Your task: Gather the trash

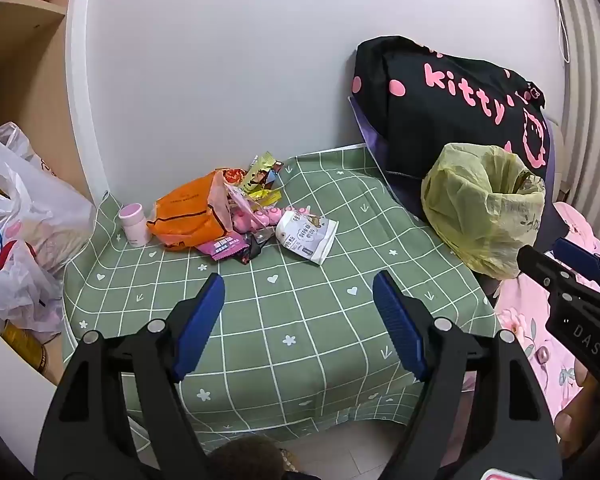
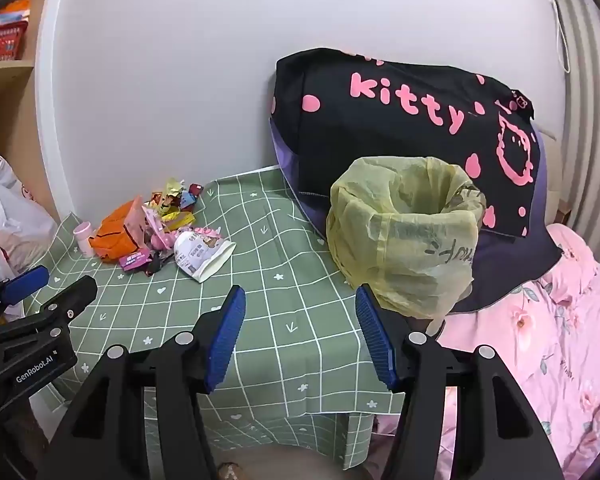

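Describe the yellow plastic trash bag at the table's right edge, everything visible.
The yellow-green, thin, crinkled, translucent plastic trash bag stands upright with its mouth open and rim rolled outward. Dark handwriting-like marks show on its side. It sits at the right edge of the green checked tablecloth, against the black pillow with pink lettering. Neither gripper touches it.

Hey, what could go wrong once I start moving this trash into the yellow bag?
1. The yellow bag sits at the table's edge and looks floppy, so a nudge may collapse or tip it.
2. The pink jar stands beside the wrapper pile and could get swept along.
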### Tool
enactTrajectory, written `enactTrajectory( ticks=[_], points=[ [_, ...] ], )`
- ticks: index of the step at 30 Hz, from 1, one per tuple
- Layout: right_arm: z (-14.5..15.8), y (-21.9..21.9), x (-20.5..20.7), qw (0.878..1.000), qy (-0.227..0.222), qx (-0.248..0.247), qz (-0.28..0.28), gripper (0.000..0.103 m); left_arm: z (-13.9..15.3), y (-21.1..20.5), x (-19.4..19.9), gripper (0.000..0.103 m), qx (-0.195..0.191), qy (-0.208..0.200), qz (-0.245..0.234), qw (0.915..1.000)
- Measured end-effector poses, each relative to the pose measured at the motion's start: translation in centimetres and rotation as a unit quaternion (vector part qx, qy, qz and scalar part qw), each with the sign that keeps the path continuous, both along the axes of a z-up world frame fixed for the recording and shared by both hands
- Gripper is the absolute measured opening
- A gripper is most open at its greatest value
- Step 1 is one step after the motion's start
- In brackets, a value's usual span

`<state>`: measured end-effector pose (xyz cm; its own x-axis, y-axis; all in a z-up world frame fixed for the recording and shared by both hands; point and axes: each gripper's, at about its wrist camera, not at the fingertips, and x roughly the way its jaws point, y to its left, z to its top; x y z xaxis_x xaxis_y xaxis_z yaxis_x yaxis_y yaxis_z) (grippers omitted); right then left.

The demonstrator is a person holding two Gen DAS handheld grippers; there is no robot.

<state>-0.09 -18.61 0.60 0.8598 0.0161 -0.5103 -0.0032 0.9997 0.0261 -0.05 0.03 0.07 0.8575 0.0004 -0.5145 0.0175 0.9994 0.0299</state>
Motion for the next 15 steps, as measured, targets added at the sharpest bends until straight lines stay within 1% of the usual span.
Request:
enactTrajectory(
  ticks=[1, 8, 9, 10, 12, 13, 15],
  points=[
    [0.0, 0.1, 0.0, 1.000, 0.001, 0.001, 0.000, 0.054, -0.1, 0.0, 0.1, 0.073, 0.000, 0.006, -0.001, 1.0000],
    [-0.6, 0.9, 0.1, 1.000, 0.008, 0.004, 0.009, 0.054, -0.1, -0.1, 0.1, 0.073, -0.001, 0.005, 0.006, 1.0000],
    [0.3, 0.2, 0.3, 1.000, 0.007, 0.002, 0.007, 0.054, 0.0, -0.2, -0.1, 0.073, -0.001, 0.005, 0.007, 1.0000],
    [0.5, 0.4, 0.6, 1.000, 0.006, -0.003, 0.007, 0.054, -0.1, 0.0, 0.0, 0.073, -0.001, 0.006, 0.008, 0.9999],
    [0.5, 0.1, 0.9, 1.000, 0.006, -0.003, 0.008, 0.054, -0.1, 0.1, 0.2, 0.073, -0.002, 0.005, 0.010, 0.9999],
    [0.0, 0.6, 0.3, 1.000, -0.001, -0.005, 0.006, 0.054, -0.1, 0.1, 0.1, 0.073, -0.001, 0.005, 0.012, 0.9999],
    [0.1, 0.6, 0.4, 1.000, -0.001, -0.006, 0.006, 0.054, -0.2, 0.6, 0.1, 0.073, -0.005, 0.006, 0.015, 0.9999]
  ],
)
